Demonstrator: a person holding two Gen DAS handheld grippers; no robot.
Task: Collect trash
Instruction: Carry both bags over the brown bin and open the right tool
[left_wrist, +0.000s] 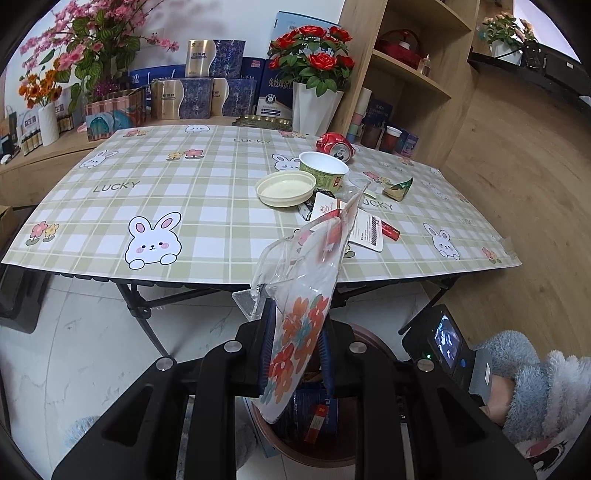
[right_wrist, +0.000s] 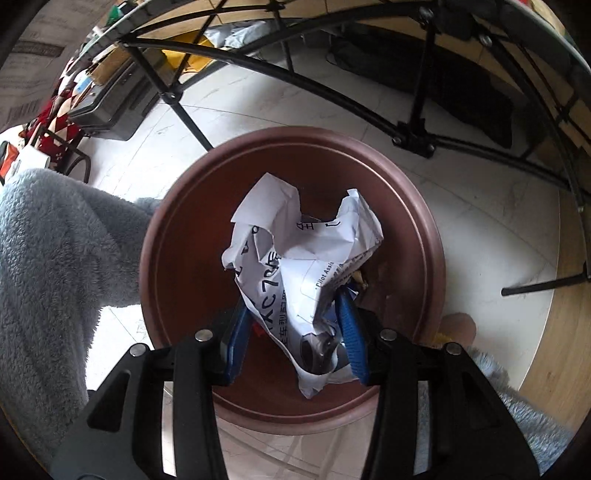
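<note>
Hanging over the brown bin (right_wrist: 295, 155), the right claw (right_wrist: 295, 332) had crumpled paper (right_wrist: 295, 258) between its half-spread fingers; whether they pressed it I could not tell. The left claw (left_wrist: 295, 354) pinched a flowered plastic wrapper (left_wrist: 299, 332) above that bin, near the desk (left_wrist: 207, 206) edge.

Crumpled paper (right_wrist: 299, 266) over brown bin (right_wrist: 177, 236); floral wrapper (left_wrist: 299, 332) upright.

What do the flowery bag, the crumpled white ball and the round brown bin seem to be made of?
Flowery bag: thin clear plastic film, glossy; the table shows through it around the printed flowers.
Crumpled white ball: printed paper, matte, with sharp creases and black lettering.
Brown bin: probably moulded plastic, with a smooth, slightly shiny, evenly coloured rim; painted metal cannot be ruled out.
</note>
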